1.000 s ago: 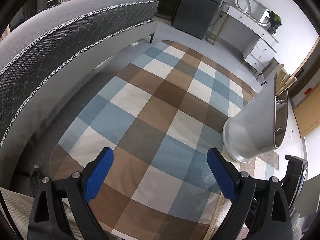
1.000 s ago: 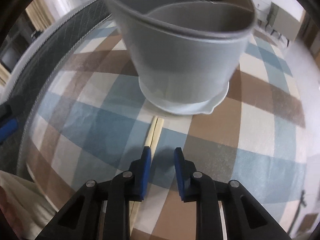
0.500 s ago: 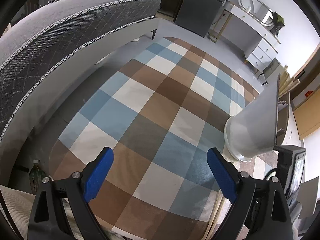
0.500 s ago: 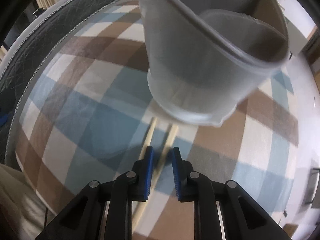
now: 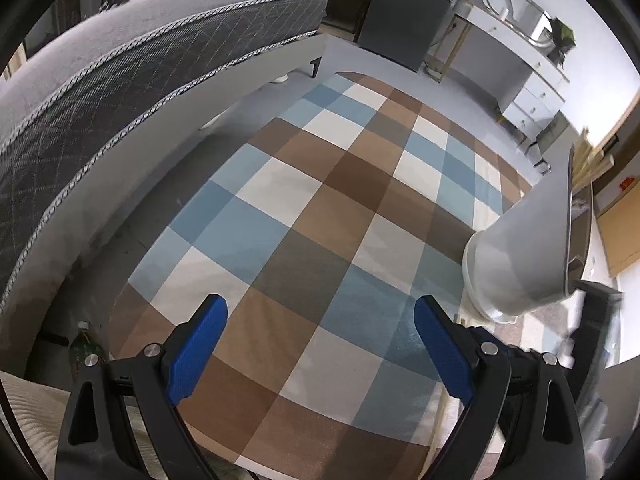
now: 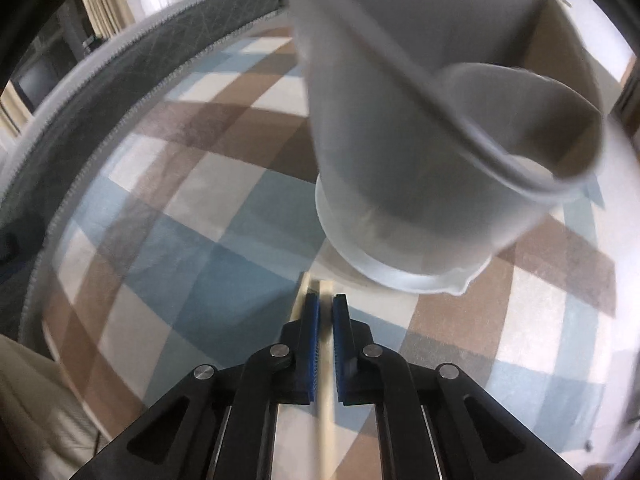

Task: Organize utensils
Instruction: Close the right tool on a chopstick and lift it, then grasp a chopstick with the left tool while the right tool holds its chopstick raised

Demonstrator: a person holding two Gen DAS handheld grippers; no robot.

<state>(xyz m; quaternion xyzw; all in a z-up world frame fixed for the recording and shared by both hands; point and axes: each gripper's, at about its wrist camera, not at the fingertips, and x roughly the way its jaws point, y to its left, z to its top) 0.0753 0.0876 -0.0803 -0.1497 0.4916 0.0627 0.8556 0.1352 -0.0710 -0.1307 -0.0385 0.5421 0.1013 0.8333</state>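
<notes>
The work surface is a checked rug (image 5: pixel 320 216) in blue, brown and cream squares, laid on a grey floor. A grey quilted mattress (image 5: pixel 132 68) on a pale base borders the rug on the far left. A white dresser (image 5: pixel 532 92) and a dark cabinet (image 5: pixel 404 36) stand against the far wall.

A grey utensil holder (image 6: pixel 424 160) with an inner divider stands on the rug, seated on a white drip base. In the left wrist view the utensil holder (image 5: pixel 524 252) sits at the right, just beyond the right finger.

Left gripper (image 5: pixel 320 344): blue pads stand wide apart, nothing between them, over bare rug.

Right gripper (image 6: pixel 325 312): blue pads are drawn narrow and clamp one pale wooden chopstick (image 6: pixel 326 412), which runs between them toward the holder's base. A second chopstick (image 6: pixel 299 300) lies on the rug just left of the left pad, its far end near the base.
</notes>
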